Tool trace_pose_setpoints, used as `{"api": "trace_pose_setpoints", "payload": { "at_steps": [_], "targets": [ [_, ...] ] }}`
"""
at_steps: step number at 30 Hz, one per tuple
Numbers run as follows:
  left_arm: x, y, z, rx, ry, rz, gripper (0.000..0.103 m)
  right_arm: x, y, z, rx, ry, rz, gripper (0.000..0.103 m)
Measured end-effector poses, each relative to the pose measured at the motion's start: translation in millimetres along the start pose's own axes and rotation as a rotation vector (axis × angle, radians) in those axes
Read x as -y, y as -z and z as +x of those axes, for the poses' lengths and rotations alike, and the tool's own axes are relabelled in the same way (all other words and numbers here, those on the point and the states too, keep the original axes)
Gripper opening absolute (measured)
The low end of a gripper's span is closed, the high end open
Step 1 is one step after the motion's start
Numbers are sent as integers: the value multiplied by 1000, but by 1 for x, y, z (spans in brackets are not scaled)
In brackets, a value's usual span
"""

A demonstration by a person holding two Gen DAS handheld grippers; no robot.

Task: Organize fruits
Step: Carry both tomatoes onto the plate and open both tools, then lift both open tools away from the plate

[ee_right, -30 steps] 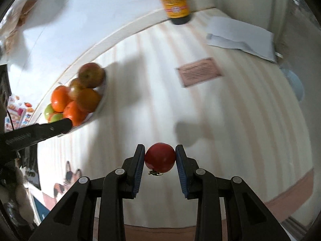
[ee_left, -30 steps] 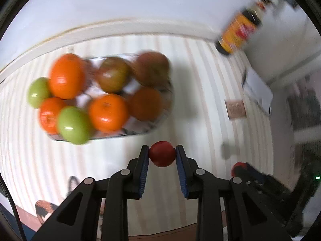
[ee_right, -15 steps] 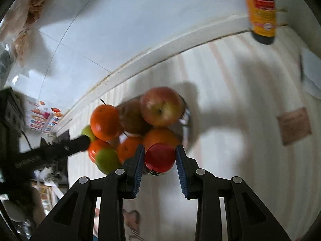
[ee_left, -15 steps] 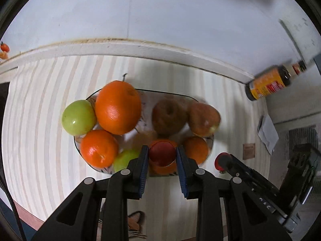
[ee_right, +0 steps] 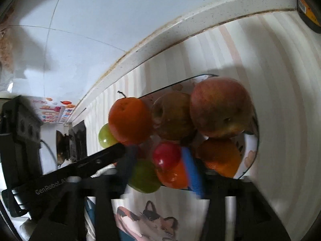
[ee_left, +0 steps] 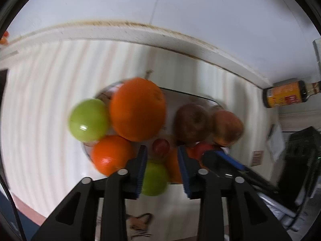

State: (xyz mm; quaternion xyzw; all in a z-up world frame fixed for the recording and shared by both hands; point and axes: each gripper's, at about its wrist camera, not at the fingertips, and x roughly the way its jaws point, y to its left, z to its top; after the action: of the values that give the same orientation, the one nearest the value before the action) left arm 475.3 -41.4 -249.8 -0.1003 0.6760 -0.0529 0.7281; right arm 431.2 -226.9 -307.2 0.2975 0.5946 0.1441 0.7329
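A glass fruit bowl (ee_left: 192,95) (ee_right: 251,158) holds oranges (ee_left: 138,108), green apples (ee_left: 89,117) and red-brown apples (ee_right: 219,108). My left gripper (ee_left: 161,160) is open right above the bowl; a small red fruit (ee_left: 160,147) lies among the fruit between its fingers, free of the pads. My right gripper (ee_right: 160,166) is open over the bowl's near side; a small red fruit (ee_right: 166,155) rests on an orange (ee_right: 174,175) beside its blue pad (ee_right: 193,172).
The bowl stands on a striped mat near a white tiled wall. A brown sauce bottle (ee_left: 289,96) stands at the right by the wall. A cat-print cloth (ee_right: 148,221) lies at the mat's near edge. Papers (ee_left: 257,157) lie to the right.
Both grippers moved in over the bowl and opened. Each small red fruit left its gripper and now lies in the bowl.
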Motion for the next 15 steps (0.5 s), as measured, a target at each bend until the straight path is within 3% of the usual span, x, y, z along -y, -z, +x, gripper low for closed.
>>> {"api": "trace_pose_setpoints", "payload": {
  "at_steps": [2, 3, 7, 9, 15],
  "targets": [
    [-3, -1, -6, 16, -2, 2, 70, -1, 1, -6, 13, 18, -12, 71],
    [-6, -1, -9, 25, -6, -4, 75, -1, 1, -10, 22, 26, -13, 77],
    [-14, 0, -20, 52, -27, -13, 82, -5, 4, -22, 45, 81, -52, 81],
    [-16, 3, -24, 64, -40, -11, 86, -6, 6, -30, 61, 114, -60, 92],
    [-15, 24, -40, 133, -114, 19, 86, -24, 19, -54, 149, 371, -201, 94]
  ]
}}
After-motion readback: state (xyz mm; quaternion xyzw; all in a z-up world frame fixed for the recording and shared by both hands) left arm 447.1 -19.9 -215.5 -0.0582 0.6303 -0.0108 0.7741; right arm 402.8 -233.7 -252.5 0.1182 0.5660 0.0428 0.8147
